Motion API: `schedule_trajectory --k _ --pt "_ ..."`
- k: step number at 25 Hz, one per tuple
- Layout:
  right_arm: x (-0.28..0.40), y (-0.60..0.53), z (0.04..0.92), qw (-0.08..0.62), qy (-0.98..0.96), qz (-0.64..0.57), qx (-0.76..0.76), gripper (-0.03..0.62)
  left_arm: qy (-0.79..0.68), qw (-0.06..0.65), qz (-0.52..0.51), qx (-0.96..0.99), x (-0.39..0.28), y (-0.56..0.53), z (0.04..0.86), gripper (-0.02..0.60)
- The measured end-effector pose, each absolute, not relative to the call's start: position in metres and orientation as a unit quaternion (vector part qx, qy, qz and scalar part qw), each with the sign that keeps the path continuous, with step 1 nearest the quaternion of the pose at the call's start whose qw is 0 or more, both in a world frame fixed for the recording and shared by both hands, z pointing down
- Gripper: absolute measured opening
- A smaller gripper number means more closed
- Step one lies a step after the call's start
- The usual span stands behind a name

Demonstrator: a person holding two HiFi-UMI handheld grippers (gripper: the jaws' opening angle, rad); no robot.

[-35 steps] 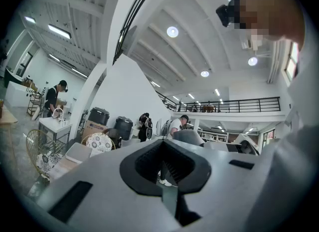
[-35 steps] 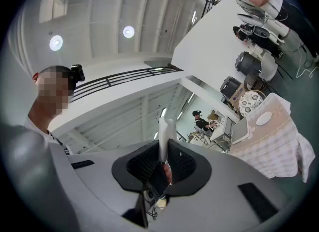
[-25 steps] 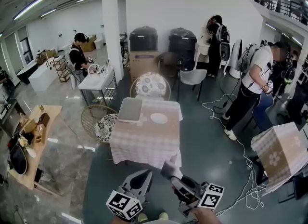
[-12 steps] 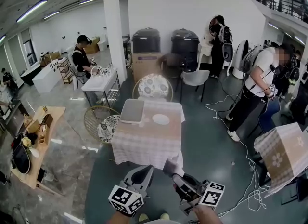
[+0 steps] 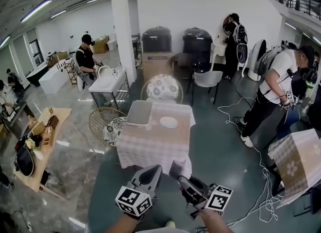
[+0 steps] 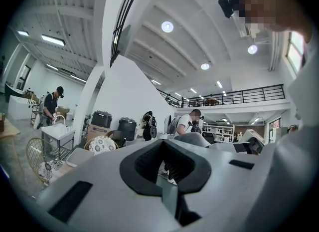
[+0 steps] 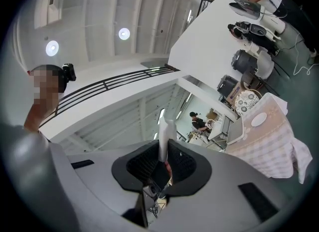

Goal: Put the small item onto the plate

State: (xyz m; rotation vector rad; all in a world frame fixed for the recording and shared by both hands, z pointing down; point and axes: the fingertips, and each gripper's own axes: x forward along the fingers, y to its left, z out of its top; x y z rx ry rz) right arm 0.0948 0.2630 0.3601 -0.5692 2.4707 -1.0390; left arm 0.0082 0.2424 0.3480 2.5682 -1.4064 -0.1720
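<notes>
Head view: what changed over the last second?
Both grippers edged toward the table. The left gripper and right gripper sit slightly higher in frame, and the whole scene has slid a little to the right. Nothing was taken hold of or let go. Unchanged: the right fingers stay clamped on the small pale item, the left fingers are closed with nothing between them, and the plate holds nothing.

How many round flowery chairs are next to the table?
2. One round flowery chair stands behind the checked table, on its far side; the other stands beside the table's left edge. None seems hidden.
</notes>
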Motion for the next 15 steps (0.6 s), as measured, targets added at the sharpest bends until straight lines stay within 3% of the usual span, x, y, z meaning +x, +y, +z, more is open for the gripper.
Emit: schedule_trajectory --k 15 --pt "0.093 0.181 0.369 0.192 0.878 -0.372 -0.231 0.061 -0.471 0.116 -0.064 0.872 0.000 0.158 0.362 0.005"
